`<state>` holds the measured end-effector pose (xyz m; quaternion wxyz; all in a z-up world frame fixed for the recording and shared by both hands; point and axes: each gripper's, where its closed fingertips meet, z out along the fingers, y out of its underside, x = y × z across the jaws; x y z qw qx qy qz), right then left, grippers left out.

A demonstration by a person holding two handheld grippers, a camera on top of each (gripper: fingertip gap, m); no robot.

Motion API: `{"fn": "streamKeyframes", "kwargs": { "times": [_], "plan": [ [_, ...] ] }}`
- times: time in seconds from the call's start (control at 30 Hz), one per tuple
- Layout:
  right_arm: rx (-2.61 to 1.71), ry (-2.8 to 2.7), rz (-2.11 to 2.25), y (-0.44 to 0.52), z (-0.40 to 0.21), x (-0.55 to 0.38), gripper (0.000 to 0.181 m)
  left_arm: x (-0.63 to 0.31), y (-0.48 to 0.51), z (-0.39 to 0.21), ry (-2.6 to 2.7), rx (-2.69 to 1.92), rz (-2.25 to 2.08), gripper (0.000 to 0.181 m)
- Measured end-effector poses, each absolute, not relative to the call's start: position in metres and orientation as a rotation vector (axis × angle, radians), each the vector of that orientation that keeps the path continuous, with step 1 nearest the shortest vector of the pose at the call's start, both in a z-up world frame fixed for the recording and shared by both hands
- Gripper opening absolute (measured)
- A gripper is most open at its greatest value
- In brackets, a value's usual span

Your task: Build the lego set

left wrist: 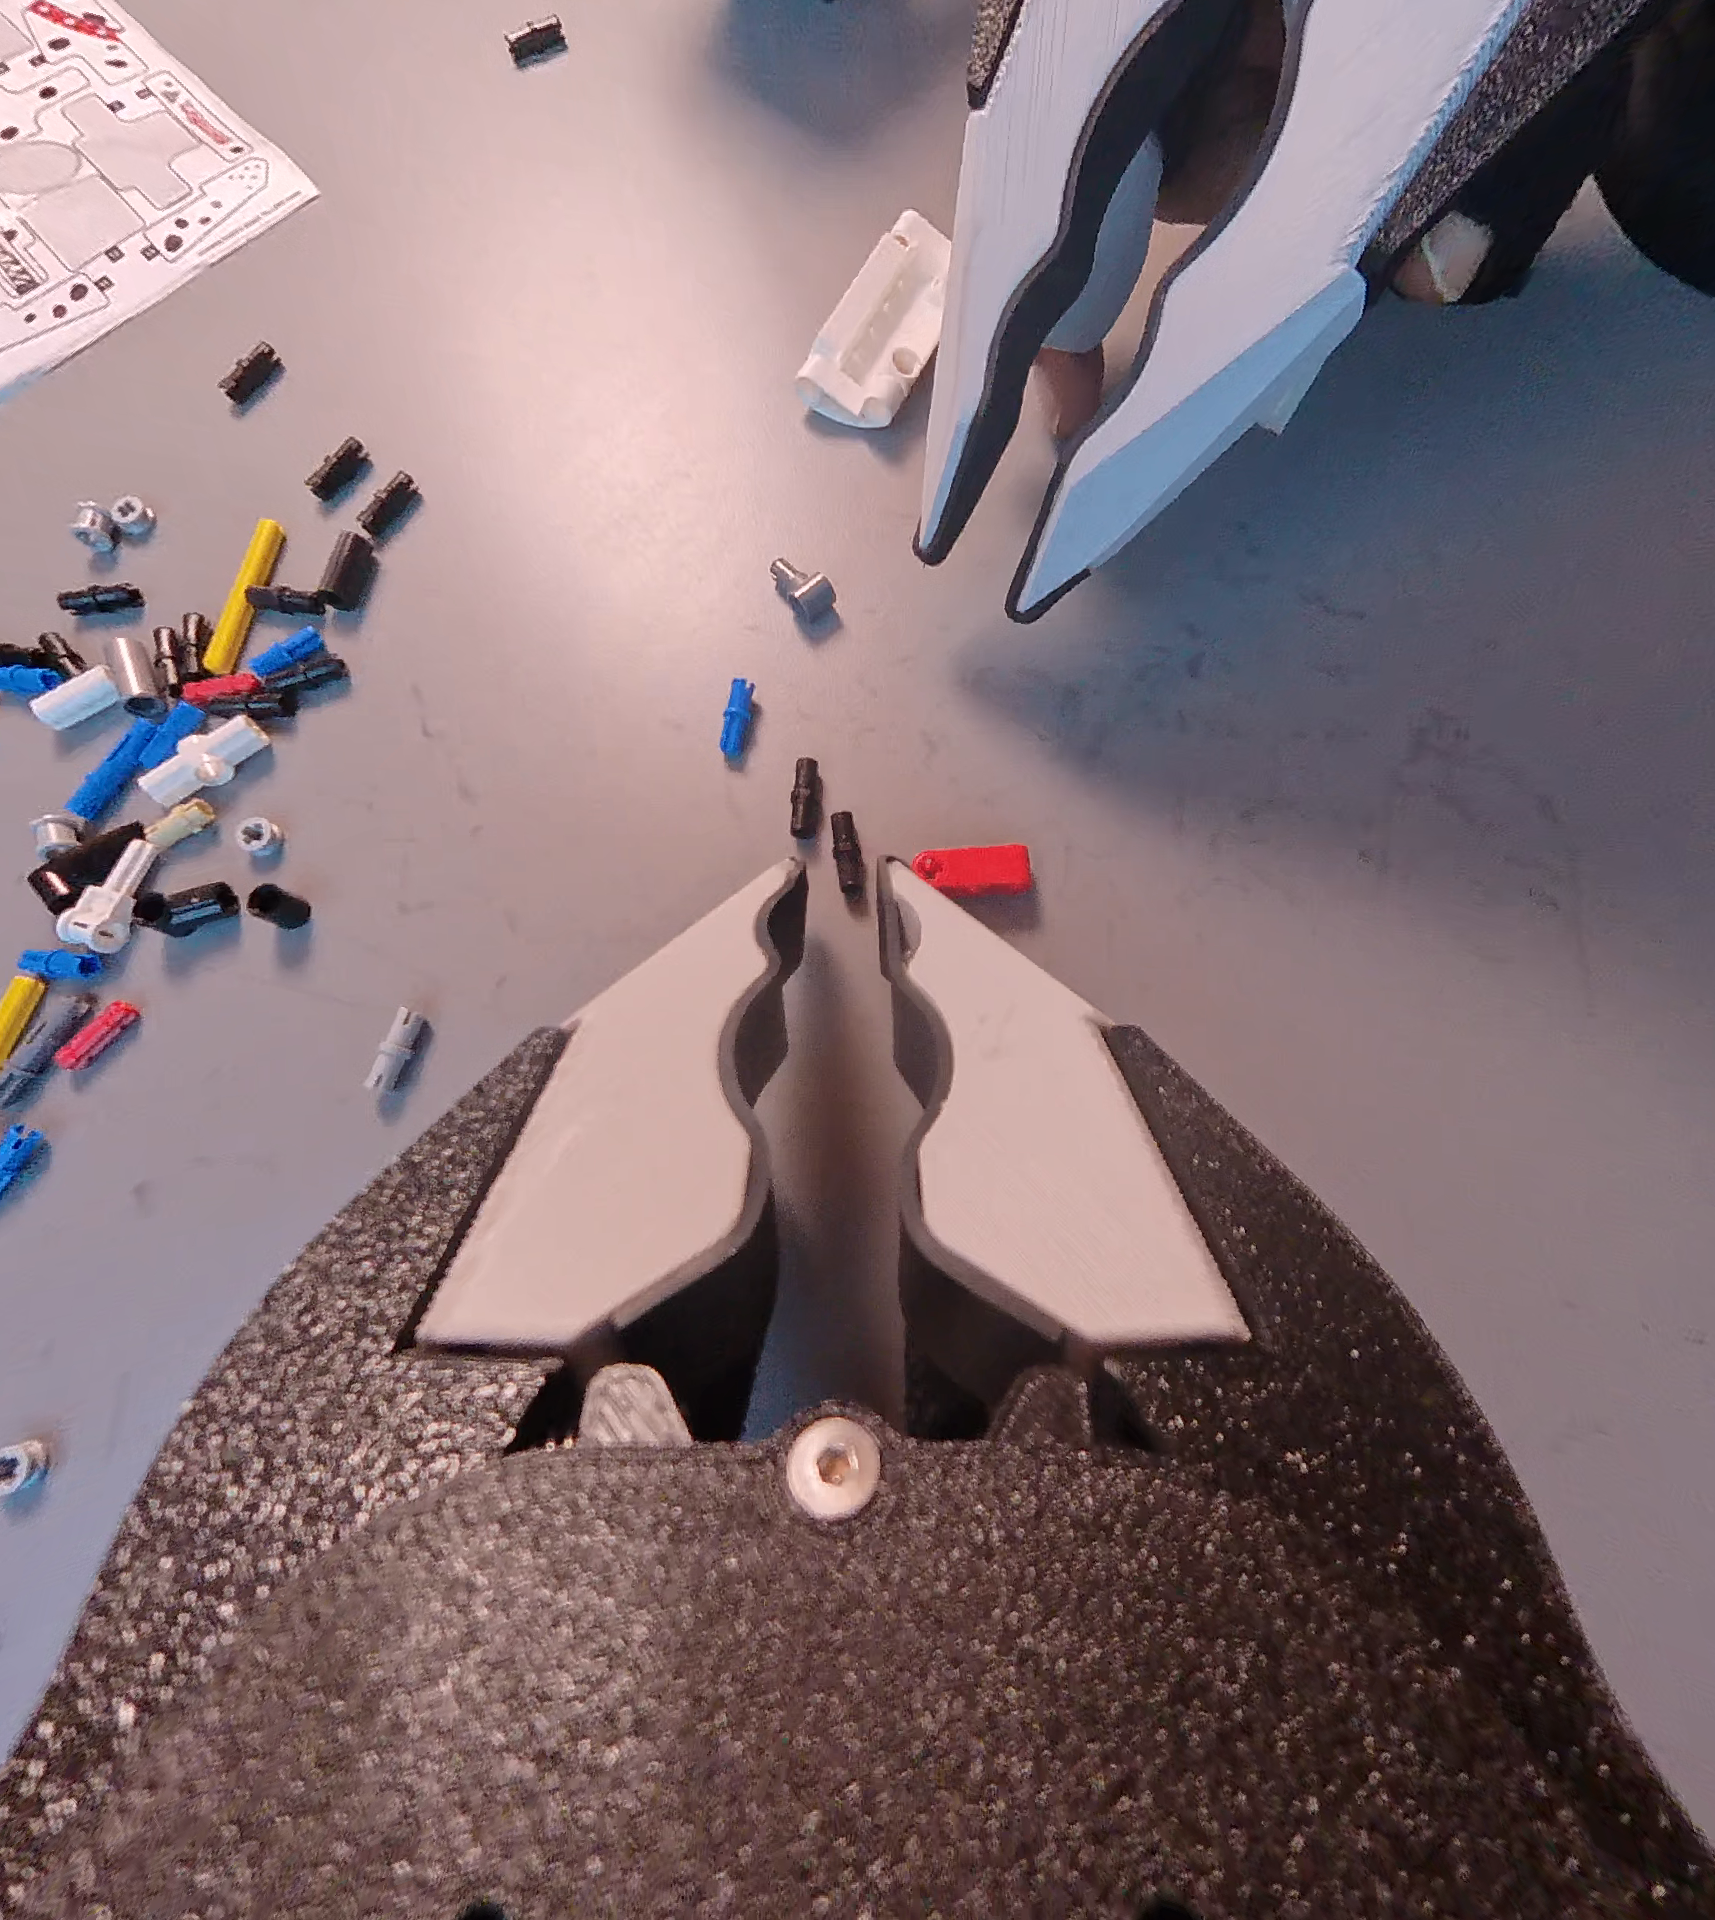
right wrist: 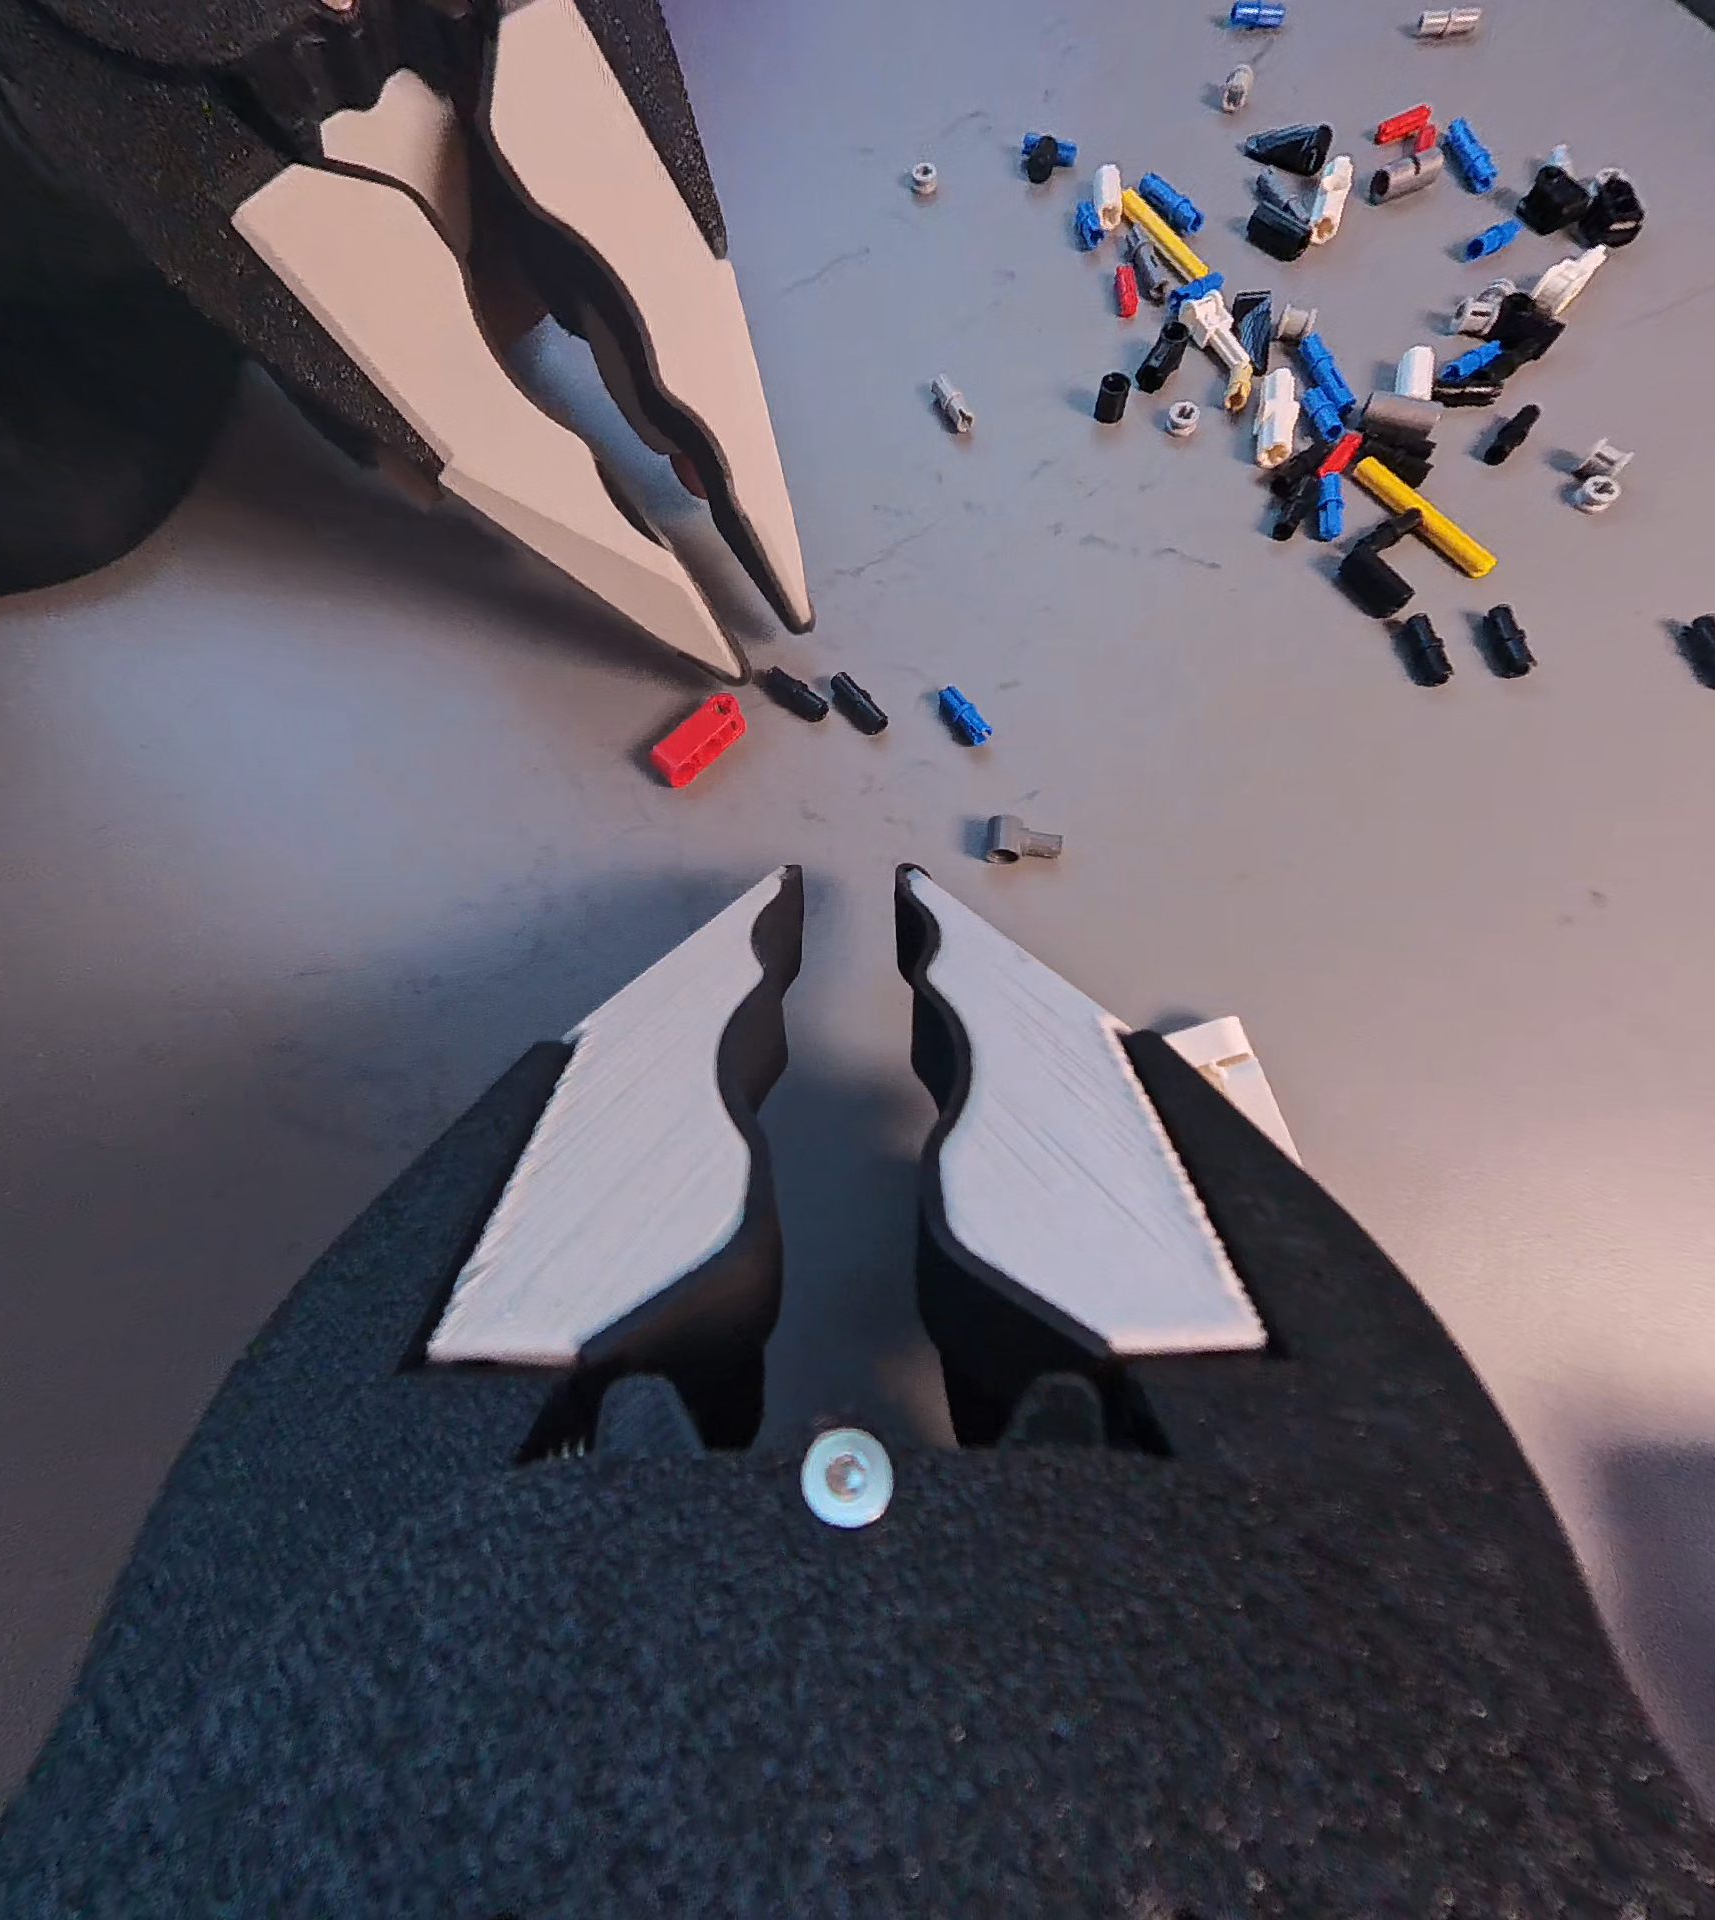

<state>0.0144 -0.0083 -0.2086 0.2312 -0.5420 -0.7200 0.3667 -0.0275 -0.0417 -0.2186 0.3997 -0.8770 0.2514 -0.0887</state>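
My left gripper (left wrist: 840,871) is open and empty, low over the grey table; a black pin (left wrist: 846,850) lies between its tips. A second black pin (left wrist: 804,795) lies just ahead, a small red beam (left wrist: 972,869) is beside the right fingertip, and a blue pin (left wrist: 739,713) lies farther on. My right gripper (right wrist: 848,873) is open and empty, facing the left one (right wrist: 778,649). In the right wrist view the red beam (right wrist: 697,738), both black pins (right wrist: 797,694) (right wrist: 858,702), the blue pin (right wrist: 964,716) and a grey connector (right wrist: 1019,840) lie between the grippers.
A pile of loose lego pieces (left wrist: 105,748) lies to the left, also seen in the right wrist view (right wrist: 1352,343). A printed sheet (left wrist: 53,177) lies at the far left. A white panel piece (left wrist: 879,322) lies behind the right gripper (left wrist: 978,582). A hand (left wrist: 1445,260) holds that gripper. Left tips to right tips: about 6 cm.
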Motion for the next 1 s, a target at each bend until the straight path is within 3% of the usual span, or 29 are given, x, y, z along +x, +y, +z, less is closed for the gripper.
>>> {"fn": "streamKeyframes", "kwargs": {
  "times": [0.3,0.53,0.83,1.0],
  "plan": [
    [-1.398,-1.978,1.053,-0.017,-0.2,0.013,0.017,-0.024,-0.037,-0.222,0.674,-2.224,-0.172,0.004],
    [-1.015,-1.951,1.255,-0.054,-0.157,0.019,0.022,0.025,-0.057,-0.165,0.717,-1.931,-0.62,0.004],
    [-0.8,-2.014,1.146,-0.069,-0.158,0.028,0.008,0.037,-0.069,-0.155,0.749,-1.885,-0.775,0.003],
    [-0.752,-1.985,1.166,-0.071,-0.15,0.03,0.012,0.038,-0.072,-0.157,0.762,-1.891,-0.809,0.004]
  ]
}}
